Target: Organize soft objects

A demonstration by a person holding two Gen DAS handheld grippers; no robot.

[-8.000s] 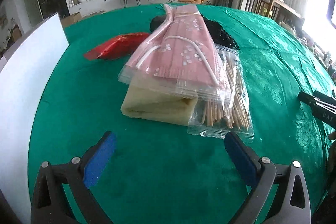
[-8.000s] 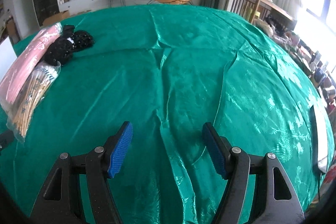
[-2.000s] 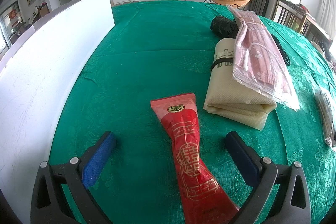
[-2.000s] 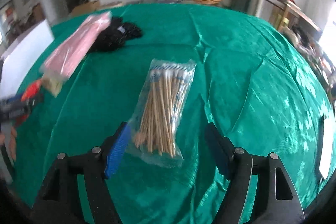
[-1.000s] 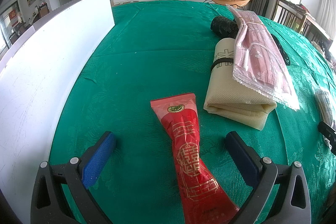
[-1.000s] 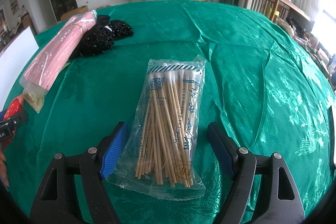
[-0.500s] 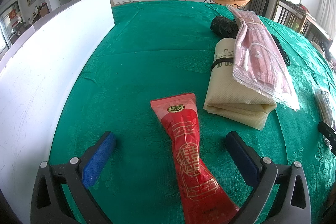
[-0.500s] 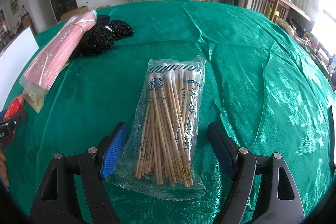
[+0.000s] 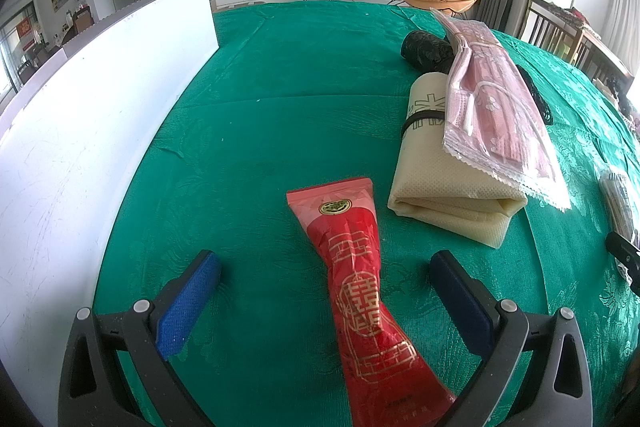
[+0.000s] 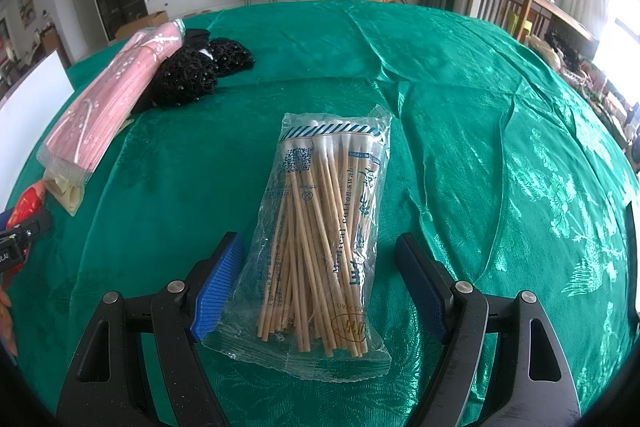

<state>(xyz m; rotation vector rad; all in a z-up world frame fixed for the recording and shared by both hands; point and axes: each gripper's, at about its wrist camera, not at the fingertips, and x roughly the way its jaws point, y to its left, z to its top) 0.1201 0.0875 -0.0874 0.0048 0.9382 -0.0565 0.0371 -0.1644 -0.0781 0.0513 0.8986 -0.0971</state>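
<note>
My left gripper (image 9: 325,281) is open, its blue pads either side of a red packet with gold print (image 9: 358,291) lying on the green tablecloth (image 9: 260,115). To its right a cream folded cloth (image 9: 444,183) carries a pink bag of face masks (image 9: 492,103), with a black beaded item (image 9: 426,51) behind. My right gripper (image 10: 320,269) is open, its pads astride a clear bag of cotton swabs (image 10: 324,227). The pink mask bag (image 10: 116,103) and black beaded item (image 10: 196,71) lie at the far left in the right wrist view.
A white board (image 9: 88,99) stands along the table's left side. The right gripper's tip (image 9: 622,255) shows at the right edge of the left wrist view. The left gripper (image 10: 20,235) shows at the left edge of the right wrist view. Chairs stand beyond the table.
None in the last second. Earlier, the swab bag left the pile and now lies alone between the right gripper's pads; the left gripper moved over to the red packet.
</note>
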